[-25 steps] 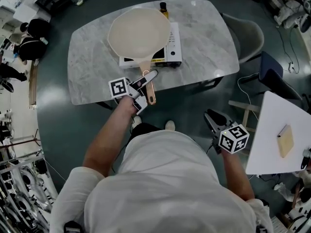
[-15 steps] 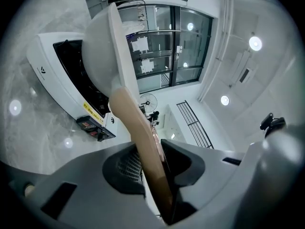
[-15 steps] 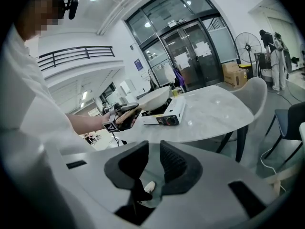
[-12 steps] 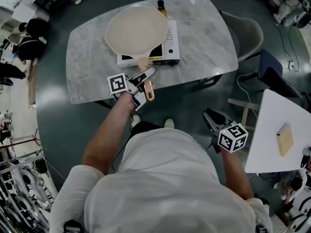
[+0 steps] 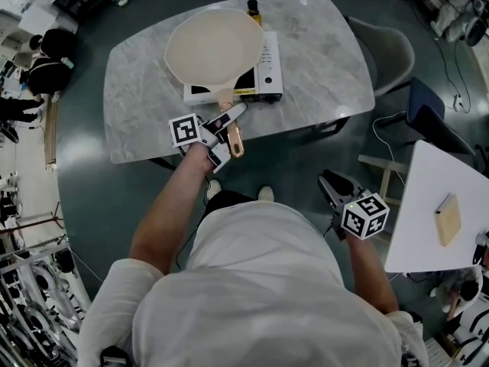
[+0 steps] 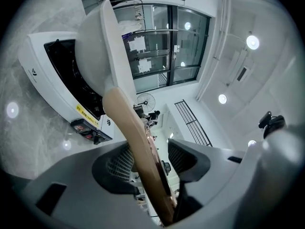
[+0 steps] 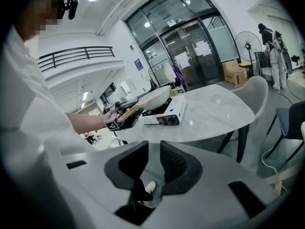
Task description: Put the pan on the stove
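Note:
A cream pan (image 5: 216, 48) rests on the white portable stove (image 5: 267, 71) on the marble table (image 5: 321, 52). Its wooden handle (image 5: 235, 138) sticks out toward me. My left gripper (image 5: 231, 134) is around that handle. In the left gripper view the handle (image 6: 138, 142) leans on one pad with a gap to the other, and the jaws have just been opening around it. The pan (image 6: 95, 46) sits over the burner of the stove (image 6: 52, 75). My right gripper (image 5: 330, 183) hangs low beside my body, away from the table, open and empty (image 7: 153, 168).
A small dark bottle (image 5: 252, 8) stands behind the stove. A grey chair (image 5: 390, 56) is at the table's right end. A white side table (image 5: 435, 197) with a tan pad (image 5: 449, 222) is at my right. The floor is dark green.
The head view has shifted a little. The pan, the stove and both hands keep their places.

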